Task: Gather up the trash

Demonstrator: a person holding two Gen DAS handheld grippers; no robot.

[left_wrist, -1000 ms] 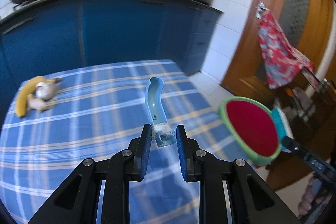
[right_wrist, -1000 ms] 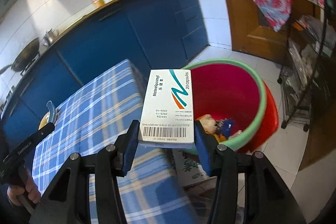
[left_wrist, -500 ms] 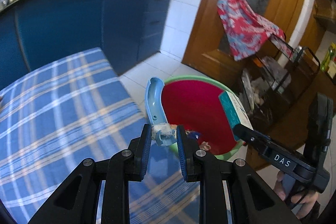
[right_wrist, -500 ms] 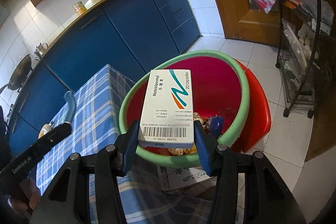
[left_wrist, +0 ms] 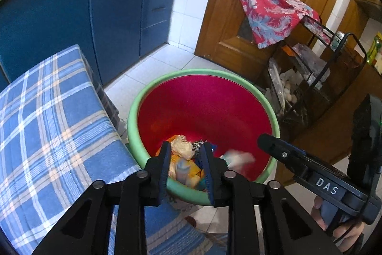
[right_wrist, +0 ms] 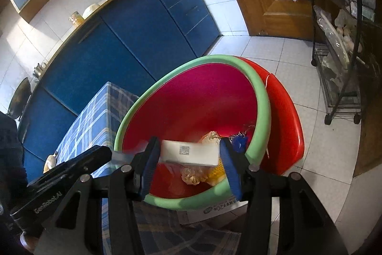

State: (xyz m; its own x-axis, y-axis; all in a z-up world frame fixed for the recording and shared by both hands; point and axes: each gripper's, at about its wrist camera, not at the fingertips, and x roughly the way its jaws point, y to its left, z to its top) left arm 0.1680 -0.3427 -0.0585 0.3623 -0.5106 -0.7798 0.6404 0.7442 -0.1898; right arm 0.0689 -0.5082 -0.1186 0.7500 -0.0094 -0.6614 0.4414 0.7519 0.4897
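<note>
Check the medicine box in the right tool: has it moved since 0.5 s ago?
Yes. The medicine box has left the right tool, whose fingers now stand apart, and has tipped down into the red bin, blurred in mid-fall below the rim.

One bin (left_wrist: pixel 133 111), one box (right_wrist: pixel 191 152), two grippers.

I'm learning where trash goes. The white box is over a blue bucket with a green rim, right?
No, the bucket is red, not blue, with a green rim. The right wrist view shows the white box between the open right tongs, over it.
</note>
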